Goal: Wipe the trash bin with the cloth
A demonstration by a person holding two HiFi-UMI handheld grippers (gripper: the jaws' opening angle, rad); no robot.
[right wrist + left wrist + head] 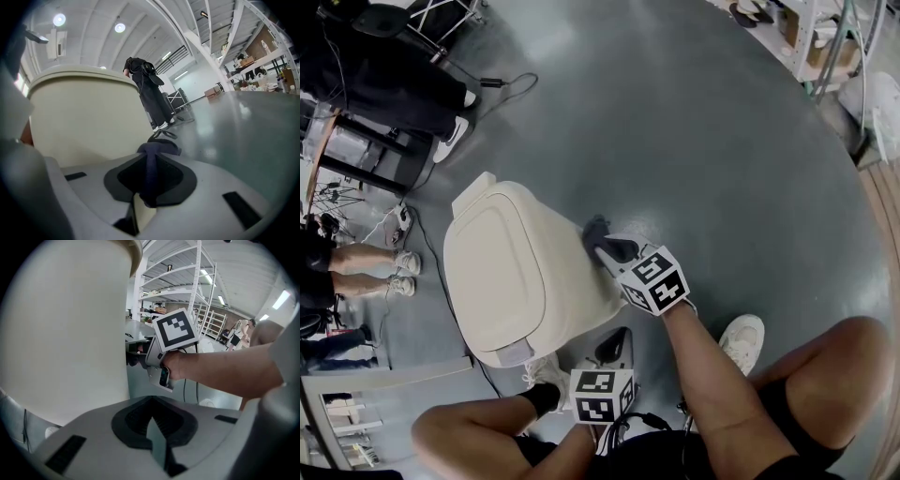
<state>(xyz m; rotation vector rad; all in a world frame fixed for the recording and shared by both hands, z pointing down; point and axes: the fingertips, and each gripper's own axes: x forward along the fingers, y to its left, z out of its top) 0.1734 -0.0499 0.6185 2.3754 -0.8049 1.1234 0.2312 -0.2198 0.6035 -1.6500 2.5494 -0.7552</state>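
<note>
The cream trash bin (511, 277) stands on the grey floor with its lid shut. My right gripper (607, 248) is shut on a dark blue cloth (597, 231) and holds it against the bin's right side wall. In the right gripper view the cloth (152, 161) runs up between the jaws, with the bin's wall (84, 122) just to the left. My left gripper (613, 349) is low by the bin's near corner, shut with nothing in it. In the left gripper view the bin wall (65, 333) fills the left, and the right gripper's marker cube (176, 329) shows beyond.
Bystanders' legs and shoes (370, 267) are left of the bin, beside cables (502, 86) and a black stand (380, 155). Shelving (825, 37) is at the top right. The holder's own shoes (741, 337) rest near the bin. A person in black (150, 93) stands beyond.
</note>
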